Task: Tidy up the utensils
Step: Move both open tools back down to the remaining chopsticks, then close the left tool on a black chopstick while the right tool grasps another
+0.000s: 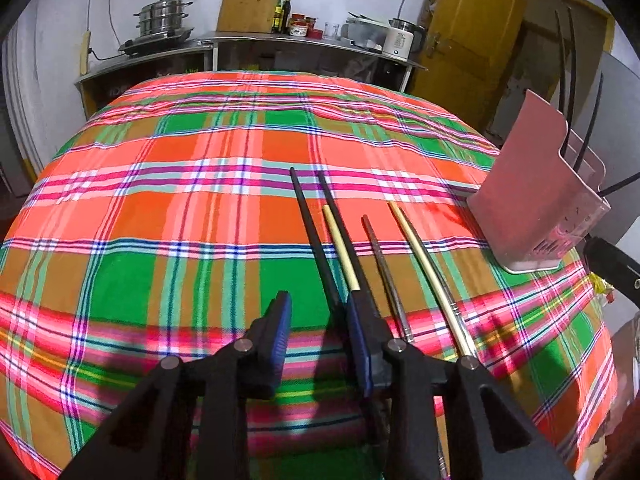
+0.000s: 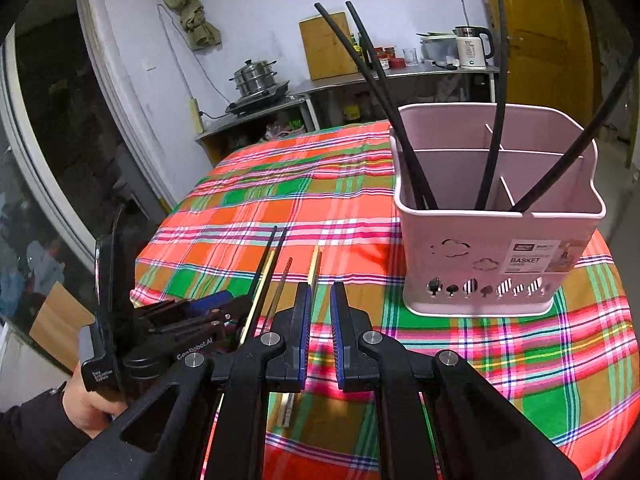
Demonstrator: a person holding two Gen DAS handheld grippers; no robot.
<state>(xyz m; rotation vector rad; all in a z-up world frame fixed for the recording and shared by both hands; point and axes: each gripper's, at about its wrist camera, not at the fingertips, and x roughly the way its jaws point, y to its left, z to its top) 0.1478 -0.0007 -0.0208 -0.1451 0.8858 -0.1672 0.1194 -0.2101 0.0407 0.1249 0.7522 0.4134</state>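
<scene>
Left wrist view: left gripper stands open and empty, low over the surface, one finger beside the black chopsticks; judged to be lining up a pick.
Right gripper: jaws slightly apart, nothing held, hovering short of the basket.
Loose utensils: black pair, two yellow chopsticks, one brown chopstick, lying roughly parallel toward the near edge, presumably awaiting sorting.
Pink basket: upright near the right edge, divided into compartments; four black chopsticks lean inside, apparently already sorted.
Surface: plaid cloth covers it fully.
Room: steel counter with steamer pot, kettle, cutting board against the far wall; yellow door to the right.
</scene>
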